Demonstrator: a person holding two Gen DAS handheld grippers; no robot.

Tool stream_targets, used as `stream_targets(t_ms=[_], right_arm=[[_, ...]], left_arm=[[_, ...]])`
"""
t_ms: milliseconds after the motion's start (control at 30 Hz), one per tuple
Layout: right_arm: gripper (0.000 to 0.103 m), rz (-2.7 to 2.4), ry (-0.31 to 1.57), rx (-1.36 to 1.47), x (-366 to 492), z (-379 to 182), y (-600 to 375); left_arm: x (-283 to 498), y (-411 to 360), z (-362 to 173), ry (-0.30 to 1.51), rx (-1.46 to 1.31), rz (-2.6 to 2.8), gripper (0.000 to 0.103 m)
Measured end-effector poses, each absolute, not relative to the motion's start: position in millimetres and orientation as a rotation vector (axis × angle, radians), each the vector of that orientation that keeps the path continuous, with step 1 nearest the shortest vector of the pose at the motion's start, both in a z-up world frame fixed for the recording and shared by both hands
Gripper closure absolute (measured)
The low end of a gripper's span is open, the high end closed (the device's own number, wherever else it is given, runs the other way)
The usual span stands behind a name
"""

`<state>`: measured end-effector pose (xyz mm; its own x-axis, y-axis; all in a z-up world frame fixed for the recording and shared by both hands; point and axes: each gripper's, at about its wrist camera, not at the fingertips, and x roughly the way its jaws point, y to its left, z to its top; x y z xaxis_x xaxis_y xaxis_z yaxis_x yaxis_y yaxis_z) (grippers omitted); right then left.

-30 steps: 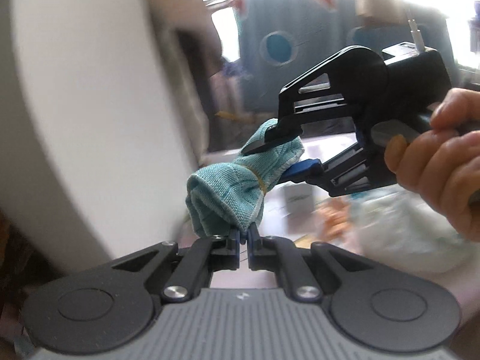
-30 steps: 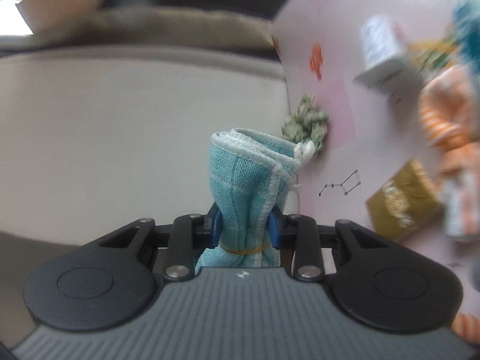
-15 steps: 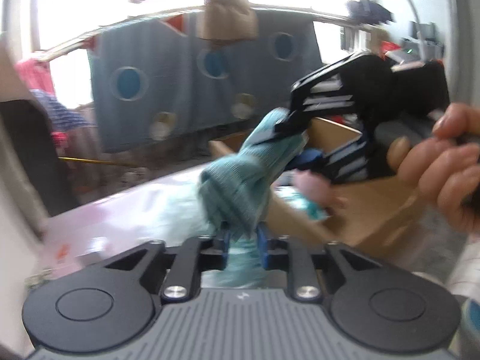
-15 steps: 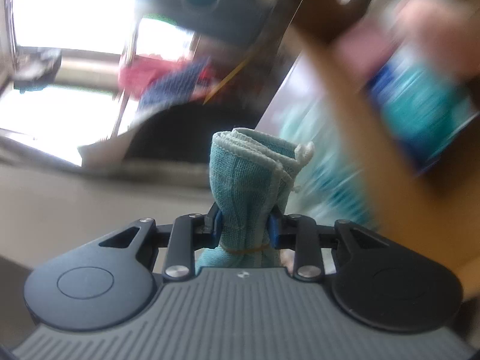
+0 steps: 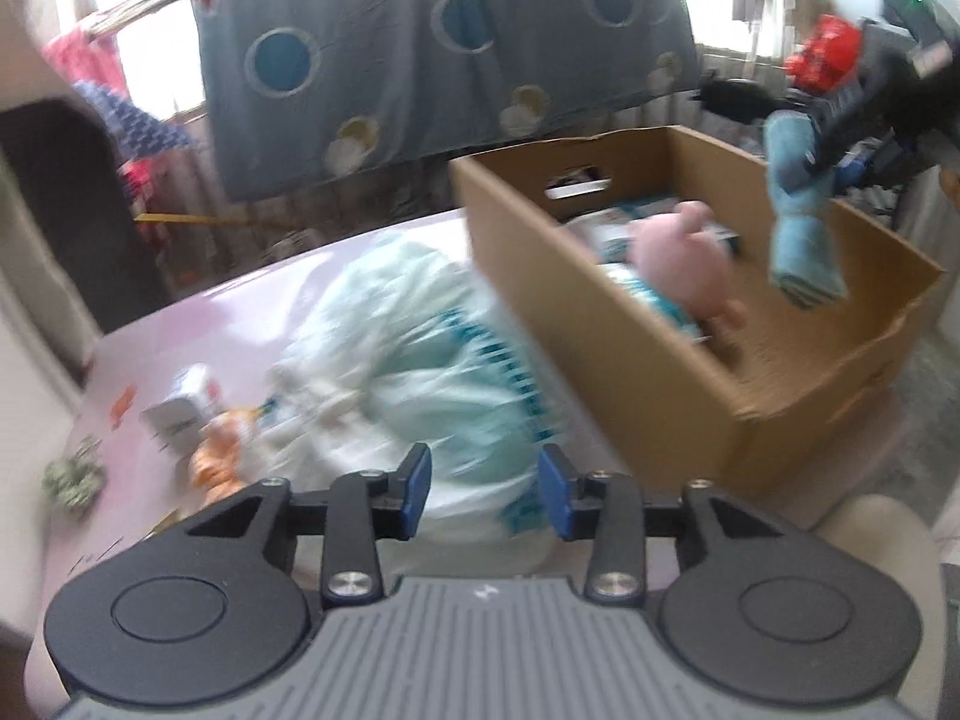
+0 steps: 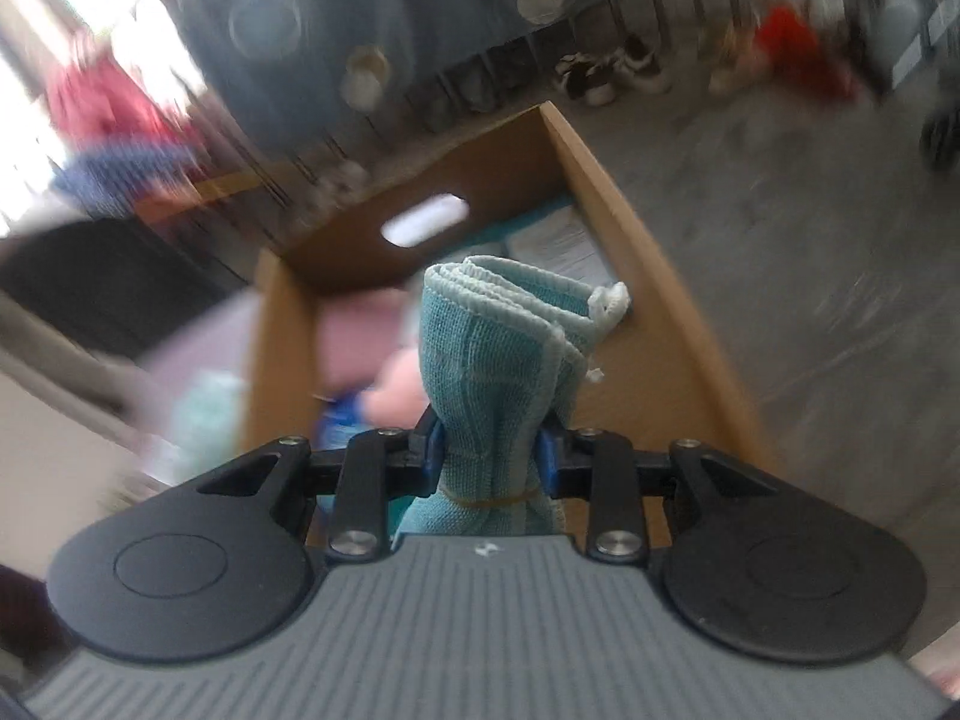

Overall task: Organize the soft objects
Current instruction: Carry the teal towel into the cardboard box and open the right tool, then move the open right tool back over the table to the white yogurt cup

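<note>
A rolled teal towel [image 6: 498, 372] bound with a rubber band is clamped in my right gripper [image 6: 489, 450], which hangs over an open cardboard box [image 6: 606, 180]. The left wrist view shows the same towel [image 5: 801, 222] dangling from the right gripper [image 5: 840, 162] above the box [image 5: 600, 324]. A pink plush toy [image 5: 684, 258] lies inside the box on flat packets. My left gripper [image 5: 485, 491] is over the pink table, its jaws opening with nothing between them. Beyond it lies a white and teal plastic bag [image 5: 420, 348].
On the pink table [image 5: 198, 324] at left sit a small white carton [image 5: 174, 414], an orange plush [image 5: 219, 456] and a green scrunchie [image 5: 72, 480]. A blue quilt [image 5: 420, 42] hangs behind. Grey floor [image 6: 810, 240] lies right of the box.
My left gripper has let go of the towel and opened. The right gripper has carried the towel from beside the table to above the cardboard box.
</note>
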<state>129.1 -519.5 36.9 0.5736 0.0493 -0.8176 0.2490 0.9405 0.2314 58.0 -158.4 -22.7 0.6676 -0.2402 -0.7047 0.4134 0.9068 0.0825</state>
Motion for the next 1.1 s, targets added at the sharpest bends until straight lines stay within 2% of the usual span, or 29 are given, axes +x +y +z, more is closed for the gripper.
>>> stream_targets(t_ms=[100, 167, 267, 433, 567, 900, 1100], right_arm=[[0.07, -0.169, 1.006, 0.169, 153.1, 13.3, -499.5], [0.059, -0.202, 1.029, 0.11, 165.9, -1.4, -487.0], [0.053, -0.191, 1.008, 0.118, 164.4, -5.5, -472.8], [0.041, -0.173, 0.916, 0.184, 134.7, 24.2, -468.8], [0.038, -0.091, 0.846, 0.298, 100.5, 57.1, -459.1], [0.035, 0.262, 0.852, 0.505, 106.1, 86.4, -363.8], [0.033, 0.486, 0.898, 0.436, 123.1, 71.6, -260.9]], left_arm=[[59.5, -134.0, -19.1, 0.762, 0.212, -0.306, 0.052], [58.0, -117.5, -16.1, 0.763, 0.191, -0.27, 0.044], [55.0, -92.6, -10.8, 0.76, 0.172, -0.218, 0.036], [46.3, -50.7, -9.7, 0.746, 0.141, -0.14, 0.024], [37.4, -18.3, -5.1, 0.722, 0.101, -0.09, 0.019], [12.2, 43.6, 0.9, 0.613, 0.006, -0.044, 0.017], [3.4, 60.5, -8.7, 0.615, 0.061, -0.001, 0.017]])
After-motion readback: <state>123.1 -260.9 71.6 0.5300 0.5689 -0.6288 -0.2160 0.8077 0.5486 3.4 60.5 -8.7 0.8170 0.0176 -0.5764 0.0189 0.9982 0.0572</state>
